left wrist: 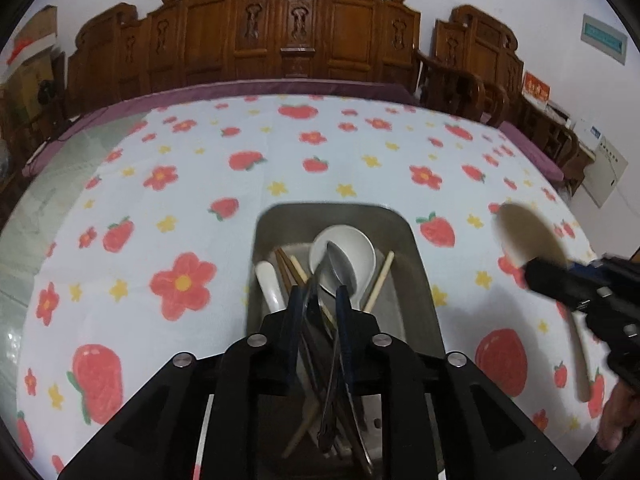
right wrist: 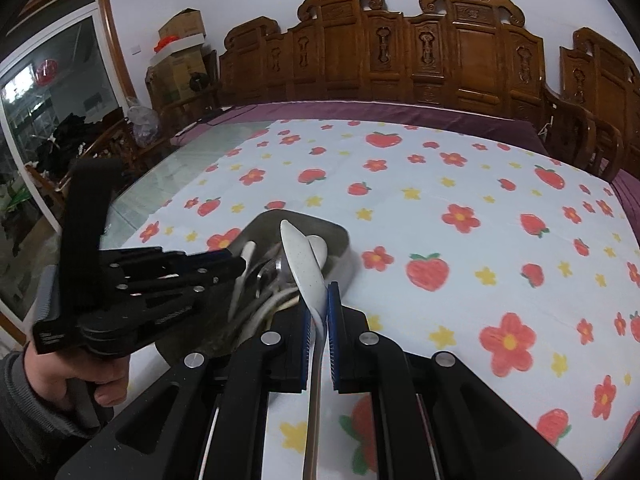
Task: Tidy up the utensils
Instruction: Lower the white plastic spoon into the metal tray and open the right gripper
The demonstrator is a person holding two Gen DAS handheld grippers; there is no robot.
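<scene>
- The left gripper (left wrist: 320,300) sits low over the metal tray (left wrist: 416,264), its blue-padded fingers clamped on the handle of a steel spoon (left wrist: 340,266) that points forward into the tray.
- Inside that tray: a white ceramic spoon (left wrist: 360,248) with its bowl toward the far end, a second white handle (left wrist: 269,284) on the left, and wooden chopsticks (left wrist: 380,282) lying slantwise on both sides.
- The steel spoon's bowl lies right over the white ceramic spoon's bowl; whether they touch, I cannot tell.
- Over on the right, the right gripper (right wrist: 318,312) has its fingers pressed together on the neck of a white speckled spoon (right wrist: 302,264), handle running back toward the camera.
- That speckled spoon is up in the air, tilted, its bowl hanging over the near right edge of the tray in the right wrist view.
- From the left wrist view the same spoon (left wrist: 528,236) shows blurred, well to the right of the tray above the tablecloth (left wrist: 160,200).
- The strawberry-and-flower cloth covers the table, carved wooden chairs (left wrist: 288,32) lined up behind it.
- The person's left hand (right wrist: 86,376) grips the left tool's handle.
</scene>
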